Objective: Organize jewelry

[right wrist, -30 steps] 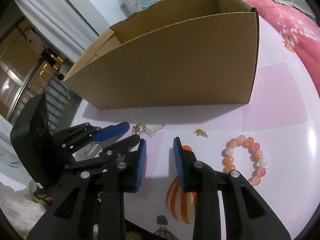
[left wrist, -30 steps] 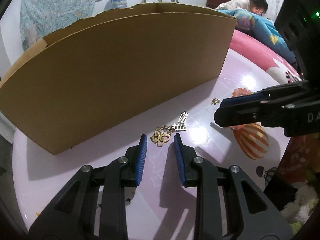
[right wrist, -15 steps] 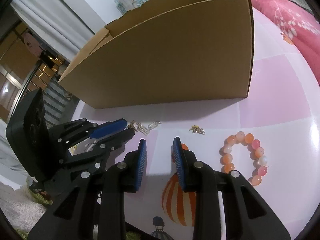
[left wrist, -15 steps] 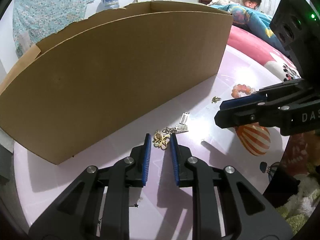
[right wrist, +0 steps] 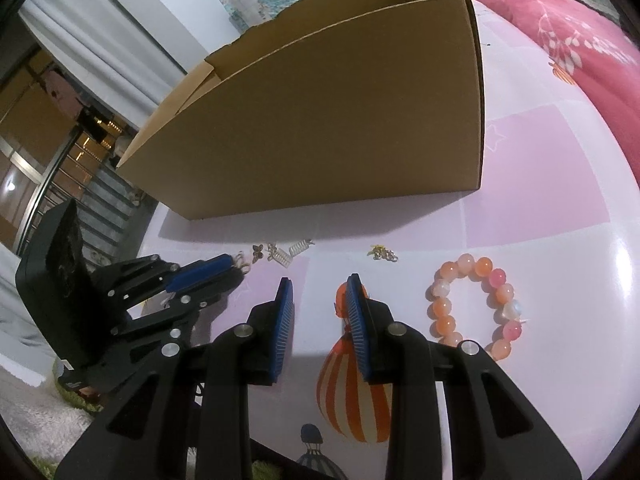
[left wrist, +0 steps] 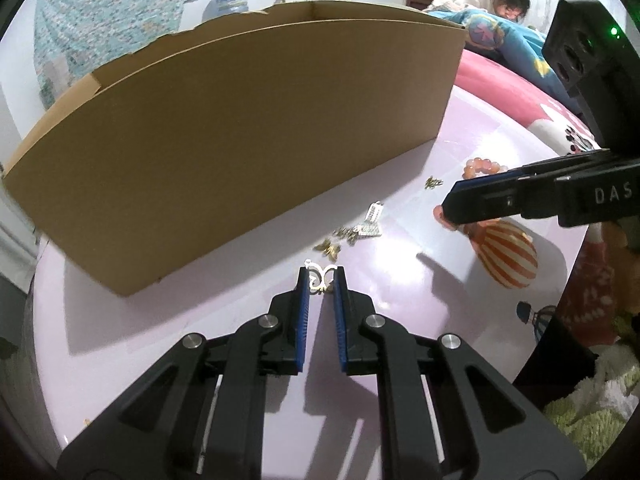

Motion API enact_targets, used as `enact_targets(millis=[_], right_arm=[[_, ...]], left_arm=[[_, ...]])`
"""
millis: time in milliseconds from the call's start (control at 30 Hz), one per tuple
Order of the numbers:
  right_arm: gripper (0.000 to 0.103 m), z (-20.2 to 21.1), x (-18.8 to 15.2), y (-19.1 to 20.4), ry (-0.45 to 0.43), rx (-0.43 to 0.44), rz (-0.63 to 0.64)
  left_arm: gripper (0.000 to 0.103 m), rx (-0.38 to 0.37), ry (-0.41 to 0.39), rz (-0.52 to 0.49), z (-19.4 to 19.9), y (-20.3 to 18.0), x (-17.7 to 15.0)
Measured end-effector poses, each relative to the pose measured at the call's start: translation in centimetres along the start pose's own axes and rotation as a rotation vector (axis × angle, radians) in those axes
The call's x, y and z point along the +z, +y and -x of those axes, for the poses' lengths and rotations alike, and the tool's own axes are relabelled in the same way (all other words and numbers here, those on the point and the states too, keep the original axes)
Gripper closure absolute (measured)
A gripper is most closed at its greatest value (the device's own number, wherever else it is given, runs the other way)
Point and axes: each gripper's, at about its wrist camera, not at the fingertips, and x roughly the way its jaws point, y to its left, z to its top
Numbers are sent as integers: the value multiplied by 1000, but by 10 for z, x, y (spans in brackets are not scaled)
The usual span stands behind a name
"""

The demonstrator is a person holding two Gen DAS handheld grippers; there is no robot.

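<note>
My left gripper (left wrist: 321,280) is pinched down on the gold flower charm (left wrist: 320,276) at its fingertips, just short of the other charms (left wrist: 352,232) beside the box (left wrist: 240,140). It's light, thin, stiff metal — slippery, so I'd grip across the flat petals. My right gripper (right wrist: 320,300) sits half open and empty, near the bead bracelet (right wrist: 476,304).

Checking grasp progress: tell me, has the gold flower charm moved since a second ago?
Yes. The flower charm, now pinched in the left gripper, has separated from the other charms toward the camera.
</note>
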Motion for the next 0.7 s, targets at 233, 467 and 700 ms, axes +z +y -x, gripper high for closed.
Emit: enact_targets(millis=[233, 467, 700], right_arm=[[75, -5, 2, 16, 4, -6, 79], [75, -23, 10, 34, 38, 30, 132], [75, -45, 20, 46, 76, 75, 155]], left_arm=[[92, 30, 7, 102, 12, 20, -14], [92, 40, -7, 141, 15, 23, -20], [92, 38, -17, 144, 17, 26, -24]])
